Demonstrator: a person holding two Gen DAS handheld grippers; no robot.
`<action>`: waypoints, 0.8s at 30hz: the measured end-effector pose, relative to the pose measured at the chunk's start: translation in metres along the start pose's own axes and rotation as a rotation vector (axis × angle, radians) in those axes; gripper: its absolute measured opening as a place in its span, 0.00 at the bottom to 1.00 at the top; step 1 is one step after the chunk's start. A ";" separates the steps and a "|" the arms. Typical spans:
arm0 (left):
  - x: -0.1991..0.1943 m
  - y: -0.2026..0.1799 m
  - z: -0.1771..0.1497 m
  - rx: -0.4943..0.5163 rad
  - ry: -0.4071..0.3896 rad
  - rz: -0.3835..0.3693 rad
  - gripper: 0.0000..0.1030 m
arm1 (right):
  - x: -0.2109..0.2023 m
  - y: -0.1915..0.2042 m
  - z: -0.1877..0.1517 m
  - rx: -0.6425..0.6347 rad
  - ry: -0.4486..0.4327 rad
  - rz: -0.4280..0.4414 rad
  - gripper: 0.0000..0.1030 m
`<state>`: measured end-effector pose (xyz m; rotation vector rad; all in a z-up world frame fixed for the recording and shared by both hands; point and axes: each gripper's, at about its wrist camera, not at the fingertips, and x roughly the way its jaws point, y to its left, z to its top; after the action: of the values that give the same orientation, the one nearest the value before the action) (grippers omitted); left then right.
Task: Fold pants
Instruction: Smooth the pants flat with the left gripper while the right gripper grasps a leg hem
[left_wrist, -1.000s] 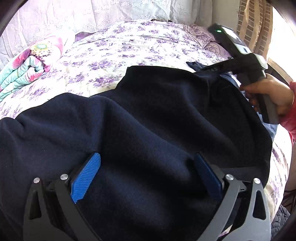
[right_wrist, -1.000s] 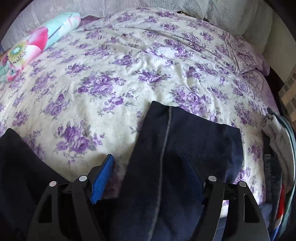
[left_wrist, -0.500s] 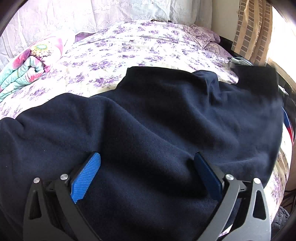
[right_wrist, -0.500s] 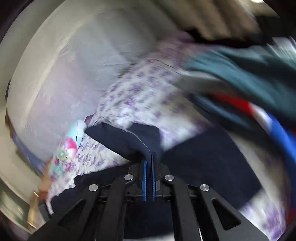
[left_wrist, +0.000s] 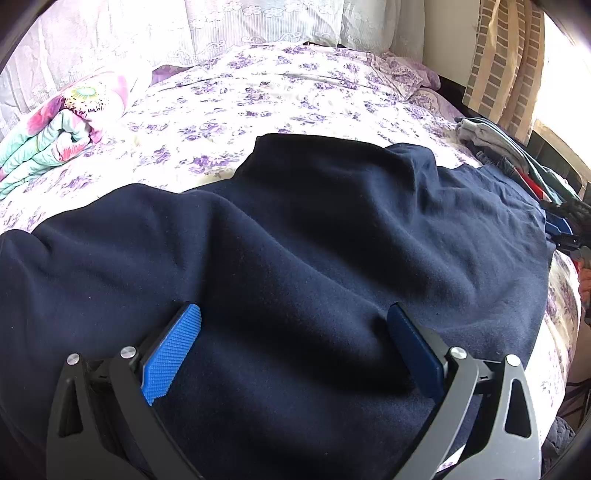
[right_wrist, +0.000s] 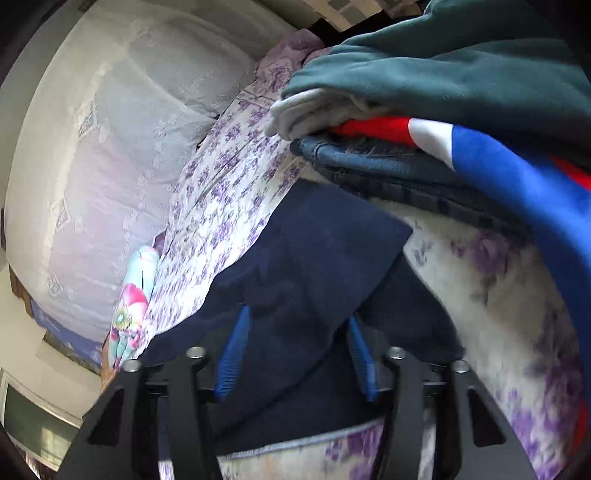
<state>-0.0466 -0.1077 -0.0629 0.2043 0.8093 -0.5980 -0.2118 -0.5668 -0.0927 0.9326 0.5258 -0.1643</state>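
Dark navy pants (left_wrist: 314, 236) lie spread across the floral bed, wrinkled, with one end toward the right edge. My left gripper (left_wrist: 291, 347) is open, its blue pads resting on the fabric at the near end. In the right wrist view, the pants (right_wrist: 317, 258) lie under my right gripper (right_wrist: 299, 350), which is open with the cloth between its blue pads but not pinched. The right gripper's tip (left_wrist: 561, 229) shows at the right edge of the left wrist view.
The bed has a white sheet with purple flowers (left_wrist: 258, 96). A folded colourful blanket (left_wrist: 55, 129) lies at the far left. A stack of clothes (right_wrist: 461, 110) in teal, red, blue and denim sits by the bed's right edge. Pillows (left_wrist: 258, 22) line the headboard.
My right gripper shut on the pants' end, carried it to the right, and has now opened and let it go. The pants lie stretched further right. My left gripper has not moved.
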 end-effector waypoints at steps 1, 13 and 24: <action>-0.001 0.001 0.000 -0.005 -0.002 -0.004 0.95 | -0.004 -0.001 0.000 -0.011 -0.013 0.009 0.09; -0.017 0.028 -0.003 -0.177 -0.031 -0.105 0.95 | -0.052 -0.042 -0.032 0.003 0.011 0.023 0.11; -0.014 0.012 -0.009 -0.081 -0.021 0.015 0.95 | -0.042 0.127 -0.034 -0.505 -0.011 0.095 0.33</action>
<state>-0.0527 -0.0884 -0.0593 0.1297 0.8097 -0.5517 -0.2150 -0.4677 0.0034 0.4621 0.4811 0.0506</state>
